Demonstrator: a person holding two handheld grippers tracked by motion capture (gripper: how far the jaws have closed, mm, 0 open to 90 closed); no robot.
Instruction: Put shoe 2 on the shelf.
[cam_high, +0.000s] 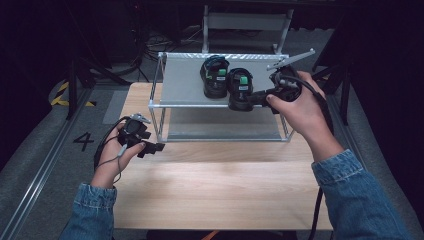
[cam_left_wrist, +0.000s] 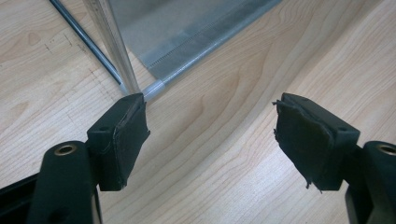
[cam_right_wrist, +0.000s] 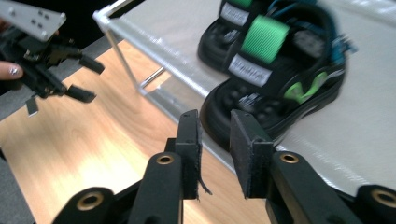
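Observation:
Two black sandals with green straps stand side by side on the top shelf of a metal rack (cam_high: 182, 80). The left sandal (cam_high: 215, 77) is set a little farther back than the right sandal (cam_high: 240, 89). My right gripper (cam_high: 253, 98) is at the right sandal's front corner. In the right gripper view its jaws (cam_right_wrist: 215, 135) stand a narrow gap apart just short of that sandal's sole (cam_right_wrist: 275, 79), with nothing between the pads. My left gripper (cam_high: 157, 147) hovers open over the table by the rack's front left leg (cam_left_wrist: 114, 46), holding nothing (cam_left_wrist: 210, 130).
The rack has a lower grey shelf (cam_left_wrist: 187, 23) resting on the wooden table (cam_high: 215, 190). The near half of the table is bare wood. Dark floor with cables and a grey frame (cam_high: 245, 22) lies beyond the rack. My left gripper (cam_right_wrist: 91, 80) also shows far off in the right gripper view.

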